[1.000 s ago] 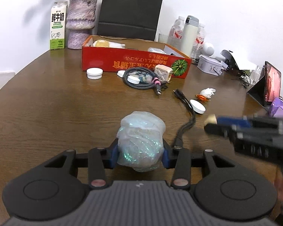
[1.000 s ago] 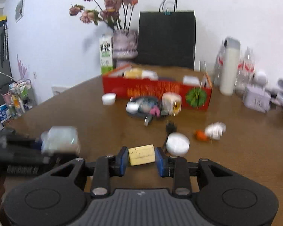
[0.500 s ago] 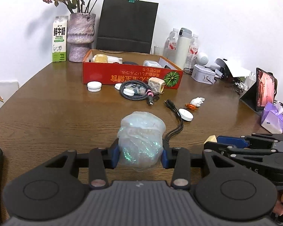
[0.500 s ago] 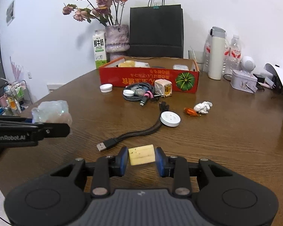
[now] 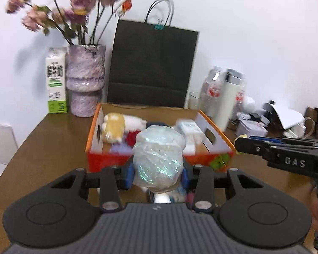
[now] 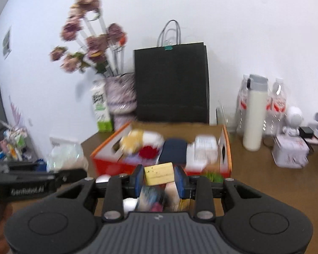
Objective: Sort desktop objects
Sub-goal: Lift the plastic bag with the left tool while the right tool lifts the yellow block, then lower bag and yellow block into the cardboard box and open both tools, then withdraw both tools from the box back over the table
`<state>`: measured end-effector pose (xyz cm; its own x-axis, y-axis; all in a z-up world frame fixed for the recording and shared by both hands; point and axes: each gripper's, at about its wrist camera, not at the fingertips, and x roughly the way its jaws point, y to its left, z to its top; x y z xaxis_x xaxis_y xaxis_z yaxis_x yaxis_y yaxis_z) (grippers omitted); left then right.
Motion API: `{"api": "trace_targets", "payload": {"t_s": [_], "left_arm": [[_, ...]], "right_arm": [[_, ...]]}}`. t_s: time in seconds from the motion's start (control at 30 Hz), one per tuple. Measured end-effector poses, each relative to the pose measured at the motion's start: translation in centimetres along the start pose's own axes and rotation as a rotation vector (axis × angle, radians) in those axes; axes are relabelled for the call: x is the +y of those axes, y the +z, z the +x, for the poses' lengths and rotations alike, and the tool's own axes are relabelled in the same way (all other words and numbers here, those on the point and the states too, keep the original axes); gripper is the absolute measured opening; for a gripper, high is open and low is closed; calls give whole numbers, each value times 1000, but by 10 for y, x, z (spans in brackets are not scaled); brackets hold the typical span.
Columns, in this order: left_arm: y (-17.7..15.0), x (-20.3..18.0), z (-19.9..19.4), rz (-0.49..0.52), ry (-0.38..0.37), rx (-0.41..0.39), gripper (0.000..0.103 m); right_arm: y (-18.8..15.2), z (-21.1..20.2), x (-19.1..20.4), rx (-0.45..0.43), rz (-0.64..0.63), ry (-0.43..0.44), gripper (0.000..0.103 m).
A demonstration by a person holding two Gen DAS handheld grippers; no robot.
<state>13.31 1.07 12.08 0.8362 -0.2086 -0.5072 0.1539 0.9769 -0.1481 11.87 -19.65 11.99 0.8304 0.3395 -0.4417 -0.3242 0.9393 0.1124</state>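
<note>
Left claw [image 5: 158, 174]: pinched a crumpled clear plastic bag [image 5: 158, 158] with an iridescent shimmer, blue pads pressed into both of its sides; in its own view the bag sat dead centre and covered part of the near wall of the box.
Right claw [image 6: 159, 178]: pinched a small pale yellow block [image 6: 159, 173], held flat between the blue pads, just in front of the box's near wall in its own view.
Cardboard box [image 5: 214, 136]: orange-red outside, open top, on the brown wooden table [image 5: 48, 146]; at 12 o'clock of both claws.
Box contents: a yellow and white plush toy [image 5: 114, 130] at the 10 o'clock end, something red [image 6: 147, 151] beside it, a dark blue flat item [image 6: 173, 151] in the middle, a white packet [image 5: 189, 128] at the 2 o'clock end; all blurred.
Behind the box: a black paper bag [image 5: 152, 67] with handles at 12 o'clock; a purple vase [image 5: 85, 80] of dried flowers and a milk carton [image 5: 56, 80] at 10 o'clock.
At 2 o'clock: a white flask [image 6: 254, 114], plastic water bottles [image 6: 277, 103] and a small white tin [image 6: 290, 153], all blurred.
Claws to each other: side by side, apart; the right one entered the left view at 3 o'clock, the left one entered the right view at 9 o'clock, bag visible at its tip.
Beneath the claws: small items on the table, too blurred to name.
</note>
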Motion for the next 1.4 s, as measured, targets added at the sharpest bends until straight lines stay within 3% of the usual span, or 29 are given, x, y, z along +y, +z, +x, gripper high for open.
{"api": "trace_targets", "payload": {"t_s": [0.17, 0.27, 0.33, 0.4, 0.5, 0.6, 0.77, 0.9, 1.03, 1.13, 1.33, 1.4], "left_arm": [[42, 26, 94, -16, 48, 117, 42], [49, 42, 139, -1, 138, 176, 44], [53, 55, 157, -40, 168, 204, 56], [54, 66, 160, -68, 154, 196, 62], [56, 69, 155, -28, 148, 171, 79], [59, 68, 141, 1, 160, 143, 82], [58, 65, 120, -43, 147, 146, 83], [39, 47, 89, -5, 146, 134, 95], [-5, 36, 34, -17, 114, 73, 103], [-41, 26, 2, -30, 95, 80, 103], [-110, 16, -43, -63, 92, 114, 103], [-126, 20, -55, -107, 94, 97, 103]], "right_arm": [[50, 112, -44, 139, 128, -9, 30], [60, 171, -59, 207, 153, -32, 30], [64, 208, -66, 231, 164, -44, 31], [62, 233, -74, 245, 200, -69, 42], [62, 253, -80, 252, 221, -88, 47], [62, 240, -83, 207, 243, -62, 57], [55, 191, -70, 162, 182, -79, 62], [35, 141, -51, 144, 83, -136, 72], [-6, 82, -36, 121, 19, -169, 85], [-40, 48, -27, 119, 19, -154, 86], [-92, 9, -14, 85, 45, -74, 87], [-102, -2, -11, 46, 47, -20, 94]]}}
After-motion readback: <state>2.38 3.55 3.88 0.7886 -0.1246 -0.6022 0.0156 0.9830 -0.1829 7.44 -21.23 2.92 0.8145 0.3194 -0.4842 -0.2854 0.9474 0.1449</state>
